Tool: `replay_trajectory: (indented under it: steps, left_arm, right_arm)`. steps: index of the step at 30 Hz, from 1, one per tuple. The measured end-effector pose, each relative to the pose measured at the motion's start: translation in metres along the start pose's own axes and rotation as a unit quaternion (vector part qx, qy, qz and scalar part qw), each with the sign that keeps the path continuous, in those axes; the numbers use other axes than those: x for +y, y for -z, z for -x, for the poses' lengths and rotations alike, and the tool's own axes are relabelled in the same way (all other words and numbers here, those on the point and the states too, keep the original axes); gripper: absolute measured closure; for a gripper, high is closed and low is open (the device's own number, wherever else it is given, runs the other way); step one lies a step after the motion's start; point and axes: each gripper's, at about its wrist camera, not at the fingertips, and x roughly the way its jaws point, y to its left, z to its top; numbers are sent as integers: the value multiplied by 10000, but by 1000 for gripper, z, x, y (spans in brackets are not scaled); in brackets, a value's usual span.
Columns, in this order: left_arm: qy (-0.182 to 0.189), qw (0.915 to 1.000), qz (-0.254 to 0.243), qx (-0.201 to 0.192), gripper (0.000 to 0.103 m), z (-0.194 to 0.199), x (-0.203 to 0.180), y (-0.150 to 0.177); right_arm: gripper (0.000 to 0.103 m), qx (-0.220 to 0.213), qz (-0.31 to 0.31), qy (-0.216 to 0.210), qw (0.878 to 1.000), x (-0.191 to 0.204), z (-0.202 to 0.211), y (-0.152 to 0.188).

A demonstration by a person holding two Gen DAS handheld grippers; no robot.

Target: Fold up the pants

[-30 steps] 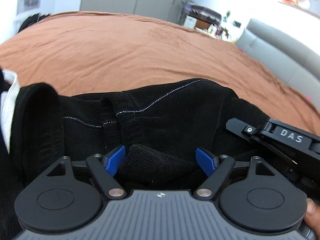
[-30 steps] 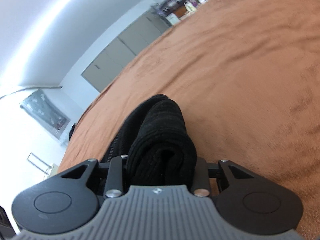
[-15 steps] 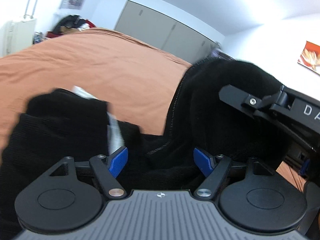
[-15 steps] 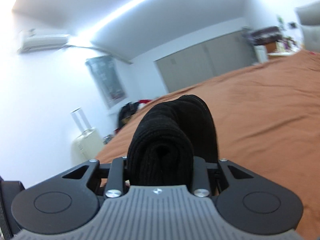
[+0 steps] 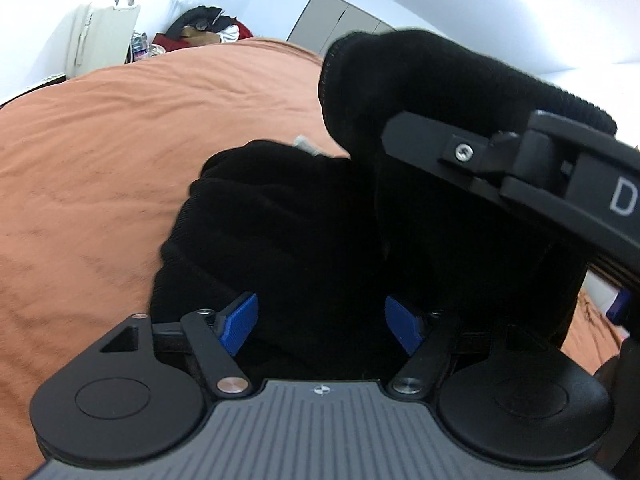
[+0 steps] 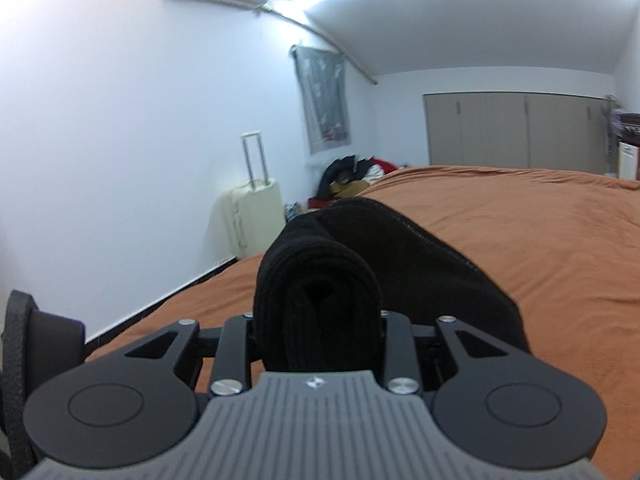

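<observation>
Only one legible mark: a white capital "D" printed on the black plastic body of the right gripper [image 5: 560,184], seen at the right edge of the left wrist view (rest of the word cut off by the frame edge, so can't read further). Small round crosshair-type emblem, no letters, on the grey ribbed housing of the left gripper [image 5: 320,390] and same emblem on the right one in the right wrist view. Grey wall hanging [image 6: 322,106] has red/white marks, too blurred to read. Nothing else legible.
</observation>
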Motion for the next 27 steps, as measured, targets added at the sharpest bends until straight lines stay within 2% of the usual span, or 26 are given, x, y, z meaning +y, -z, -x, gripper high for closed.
replay_trajectory:
  steps: [2,7,10,13,17,19,21,22,23,25,27]
  left_arm:
    - [-128,9999,8,5,19,6,8,1]
    - [-499,9978,226,374,19,17,32,12]
    - [-784,9953,343,445,19,28,54,18]
    - [-1147,9910,423,536,23,37,76,14]
    - [-1200,9915,474,134,23,55,83,-17]
    - [-1123,9928,389,-116,23,62,74,-36]
    - [-902,9950,302,-290,21,66,59,-55]
    - [-799,9959,238,-343,20,66,52,-61]
    - [-667,9970,152,-370,19,65,42,-69]
    - [-517,9982,-42,-307,19,61,23,-77]
    - [-357,9988,-243,-222,19,54,6,-78]
  right_arm:
    - [78,89,174,-124,9997,5,-4,3]
    - [78,559,581,-419,9959,25,-25,17]
    - [77,889,814,-460,9916,29,-40,34]
    - [77,1134,986,-354,9880,25,-55,53]
    - [73,1172,1355,-249,9835,23,-59,71]
    - [64,1145,1557,-246,9808,30,-60,75]
    - [24,1073,1489,-435,9821,36,-60,77]
    - [19,1060,1419,-514,9829,40,-61,79]
    - [18,985,1505,-418,9828,46,-61,82]
    - [18,922,1728,-218,9804,54,-63,88]
    - [18,856,1593,-228,9832,50,-61,89]
